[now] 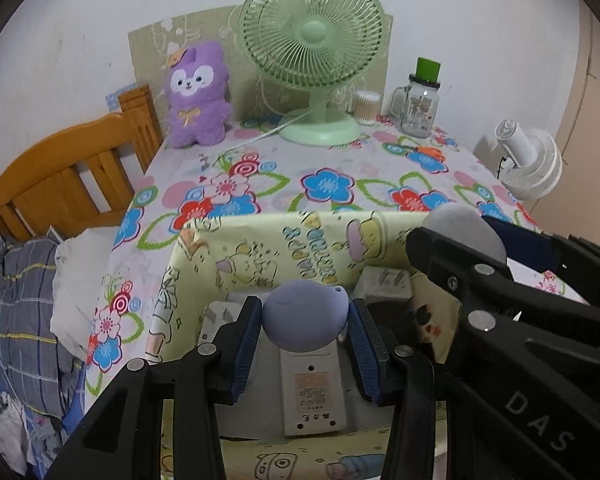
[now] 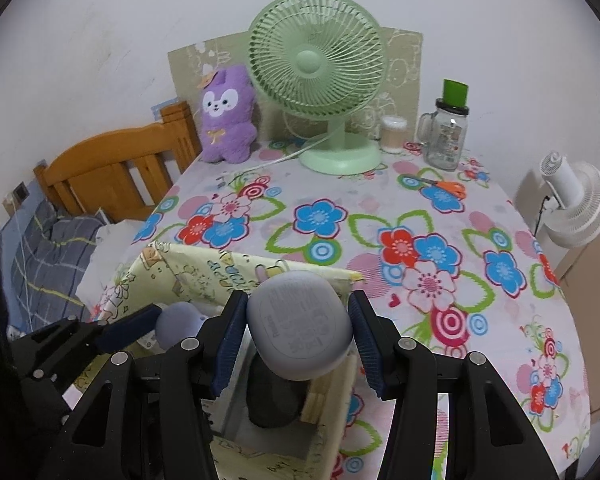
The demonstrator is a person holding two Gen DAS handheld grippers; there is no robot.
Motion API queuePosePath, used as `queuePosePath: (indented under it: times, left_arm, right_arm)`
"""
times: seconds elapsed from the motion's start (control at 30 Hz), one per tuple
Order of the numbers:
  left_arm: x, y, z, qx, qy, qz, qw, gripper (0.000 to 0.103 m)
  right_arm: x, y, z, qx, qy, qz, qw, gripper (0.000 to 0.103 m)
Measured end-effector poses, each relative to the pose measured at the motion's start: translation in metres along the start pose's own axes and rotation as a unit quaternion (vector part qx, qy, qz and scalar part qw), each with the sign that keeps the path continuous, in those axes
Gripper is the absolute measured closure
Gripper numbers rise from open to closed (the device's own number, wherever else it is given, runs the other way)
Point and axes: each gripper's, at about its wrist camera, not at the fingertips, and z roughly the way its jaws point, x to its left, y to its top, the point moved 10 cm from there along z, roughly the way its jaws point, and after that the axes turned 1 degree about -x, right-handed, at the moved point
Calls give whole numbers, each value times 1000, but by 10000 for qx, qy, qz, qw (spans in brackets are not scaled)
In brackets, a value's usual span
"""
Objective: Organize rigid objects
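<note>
My left gripper is shut on a lavender rounded case, held over a yellow cartoon-print box near the table's front left corner. Under it in the box lies a white power adapter, with white plugs behind. My right gripper is shut on a grey rounded case above the same box, over a dark object inside. Each view shows the other gripper alongside: the right one with the grey case, and the lavender case at the left.
On the floral tablecloth stand a green desk fan, a purple plush toy, a swab jar, a glass mug with a green lid and orange scissors. A white fan stands right; a wooden headboard and bedding lie left.
</note>
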Motion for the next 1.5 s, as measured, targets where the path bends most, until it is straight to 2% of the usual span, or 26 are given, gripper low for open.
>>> queuePosePath:
  times: [0.4,0.47,0.53,0.7,0.9,1.1,1.23,1.3,1.43,1.5]
  left_arm:
    - [18,-12,12,127,204,-26,9997,56]
    - [21,-12,11,96,254,-2,9996,51]
    - [22,-14,12,110,229,-19,9997,41]
    - [20,-17,9,61,233,71,9997,31]
    - [16,-22,1,9,82,113,9999,24]
    - [14,-27,-6,-19,81,157,9998,19]
    - [14,-29,-10,-32,14,61,10000,16]
    - [13,-29,-13,-54,22,56,10000,15]
    - [8,-29,-20,-121,56,97,9999,14]
    - [5,-29,-22,-138,37,90,9999,13]
  right_arm:
    - [26,-13,23,298,284,-206,9989,48]
    - [29,-16,26,339,309,-237,9987,48]
    - [32,-20,28,386,336,-283,9983,48]
    - [35,-27,27,442,367,-311,9979,48]
    - [40,-31,23,455,385,-375,9975,48]
    - [42,-36,17,513,426,-416,9969,47]
    - [45,-39,9,492,567,-394,9964,47]
    - [45,-39,4,460,588,-392,9964,44]
    - [40,-39,-7,298,452,-410,9977,30]
    - [36,-38,-12,245,410,-383,9981,29]
